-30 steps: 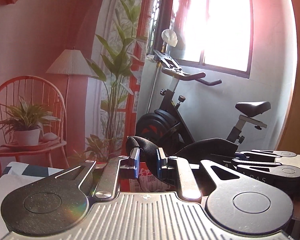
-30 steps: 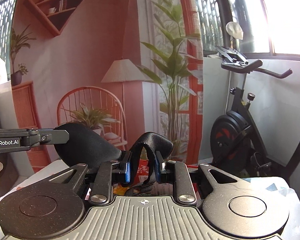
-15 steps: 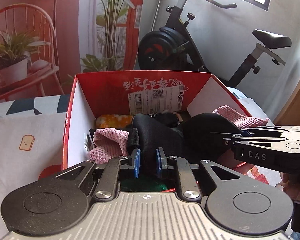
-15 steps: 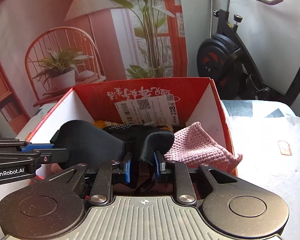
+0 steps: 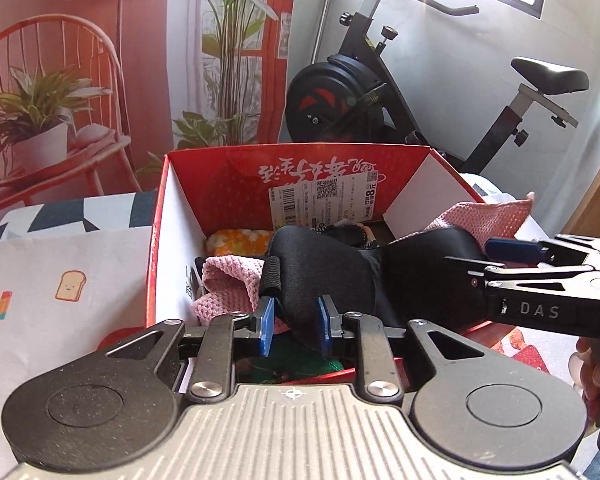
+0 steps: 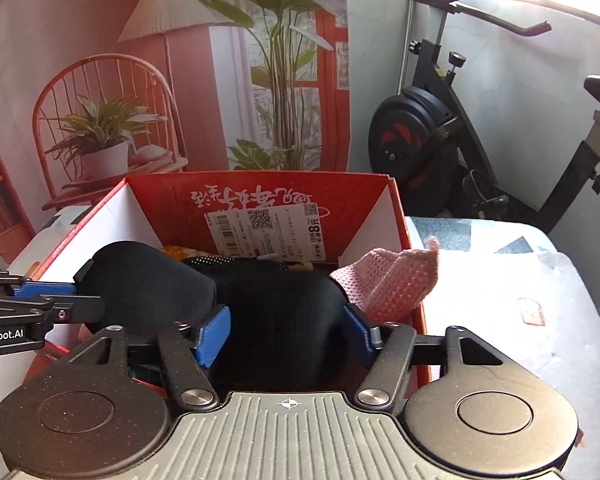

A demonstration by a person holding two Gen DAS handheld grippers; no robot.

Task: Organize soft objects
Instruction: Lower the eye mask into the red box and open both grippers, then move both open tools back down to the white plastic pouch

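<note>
A black mask (image 5: 320, 268) was seen lying across the middle of the red box (image 5: 220, 184), over a pink cloth (image 5: 228, 284) at the lower left and beside another pink cloth (image 6: 396, 280) draped on the box's right wall. The left gripper (image 5: 294, 324), low in the frame's centre, was seen with its jaws narrowly parted after just opening, the mask's end between the blue pads (image 5: 266, 326) without being visibly pressed. The right gripper (image 6: 286, 336) was seen standing wide, its jaws likewise just opened, with the mask's other end loose between them.
</note>
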